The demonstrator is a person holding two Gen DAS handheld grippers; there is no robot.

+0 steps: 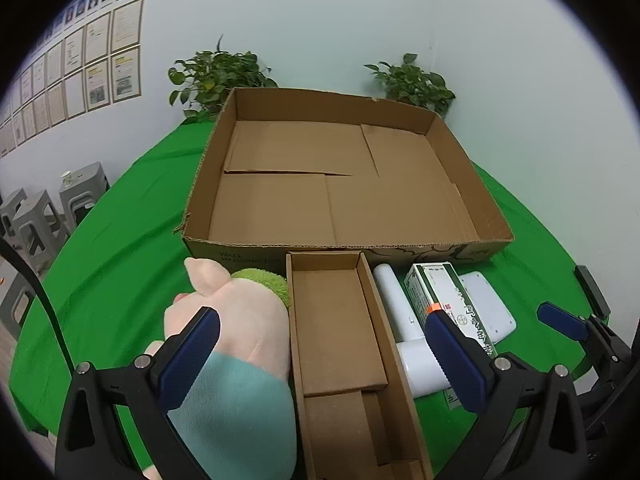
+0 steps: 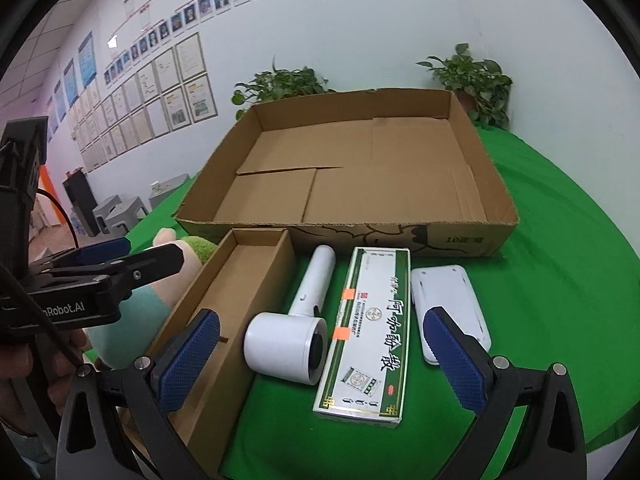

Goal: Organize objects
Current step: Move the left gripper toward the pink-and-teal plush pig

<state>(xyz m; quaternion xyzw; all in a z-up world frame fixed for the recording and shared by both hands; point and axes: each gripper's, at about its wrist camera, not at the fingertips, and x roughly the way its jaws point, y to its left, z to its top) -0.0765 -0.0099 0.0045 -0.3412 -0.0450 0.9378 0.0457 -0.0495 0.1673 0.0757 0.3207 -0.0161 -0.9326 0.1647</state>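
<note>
Blue-padded tongs, both released, jaws wide, nothing between the pads. Left tongs [image 1: 320,344] hang over the lower middle of the left wrist view, straddling the narrow box [image 1: 340,344]; the left pad sits in front of the plush pig [image 1: 240,320], contact unclear. Right tongs [image 2: 320,356] sit low centre in the right wrist view, framing the white hair dryer [image 2: 296,328] and the medicine carton [image 2: 372,332], not gripping either.

Progress: judging by the layout, nothing is sorted yet. The big cardboard tray [image 2: 460,236] in mid-frame is empty, only loose flaps on its floor. All items are lined up on the green cloth [image 2: 560,280] below its near wall. Left to right in the right wrist view: plush pig at left edge, narrow box (also empty), hair dryer, medicine carton, flat white device [image 2: 448,300] at right. Dryer and carton lie just beside each other, maybe touching. All five are left to move, assuming the tray is the target.

Writing:
- Left tongs' body, seen at left edge of the right wrist view: "nRobot.AI", start cut off.
- Tray near wall, left wrist view: "WALL" and "HANGING TISS", rest hidden.
- Medicine carton: large Chinese characters, green borders, two orange stickers; too warped to read reliably.
- Wall, upper left: framed papers [image 2: 160,92] and portrait photos, illegible.
</note>
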